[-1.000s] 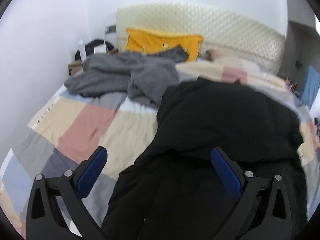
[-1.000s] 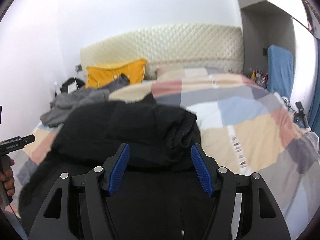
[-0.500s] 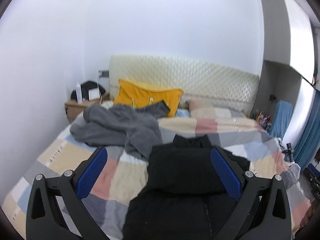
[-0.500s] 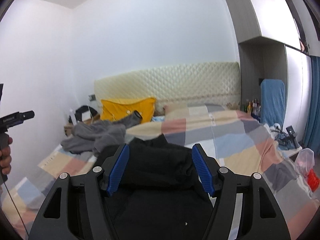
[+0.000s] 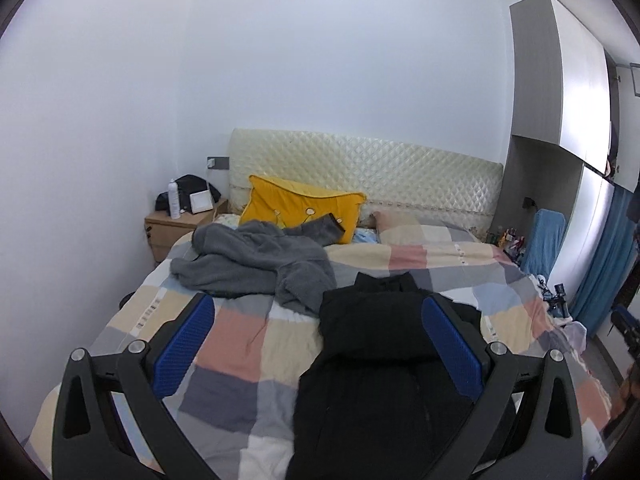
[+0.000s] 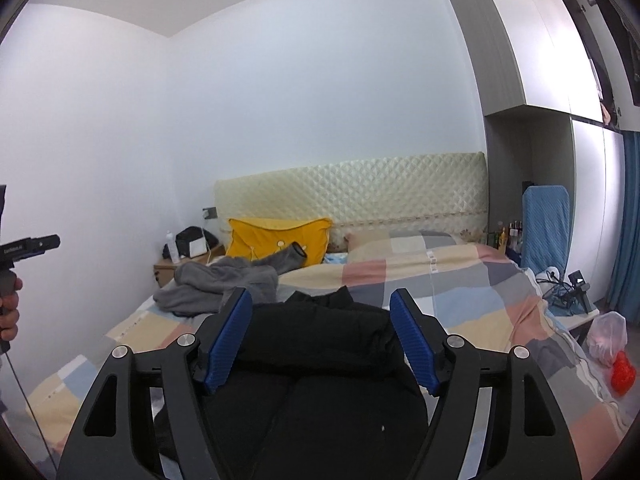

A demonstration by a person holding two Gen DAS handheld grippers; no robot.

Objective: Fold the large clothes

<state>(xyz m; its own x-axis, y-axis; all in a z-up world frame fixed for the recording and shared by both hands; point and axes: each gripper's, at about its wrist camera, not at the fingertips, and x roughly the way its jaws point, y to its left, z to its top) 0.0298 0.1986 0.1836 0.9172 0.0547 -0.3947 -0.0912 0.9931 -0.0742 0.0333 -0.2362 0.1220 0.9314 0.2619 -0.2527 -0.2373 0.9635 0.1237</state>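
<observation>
A black garment (image 5: 376, 344) lies on the patchwork quilt (image 5: 248, 344) of the bed, its top part folded over, collar pointing to the headboard. It also shows in the right wrist view (image 6: 320, 344). A crumpled grey garment (image 5: 256, 260) lies farther back on the left; it also shows in the right wrist view (image 6: 216, 284). My left gripper (image 5: 316, 344) is open and empty, held above the bed's near end. My right gripper (image 6: 322, 340) is open and empty above the black garment. The left gripper's handle and hand show at the right wrist view's left edge (image 6: 24, 248).
A yellow pillow (image 5: 304, 208) leans on the cream quilted headboard (image 5: 368, 176). A wooden nightstand (image 5: 180, 228) with a bottle stands at the back left. A blue chair (image 6: 546, 228), a wardrobe and a plastic bag (image 6: 610, 332) are to the right of the bed.
Both grippers have pulled back and risen away from the black garment, so the bed now looks farther off and the wall fills more of each view. Both stayed open.
</observation>
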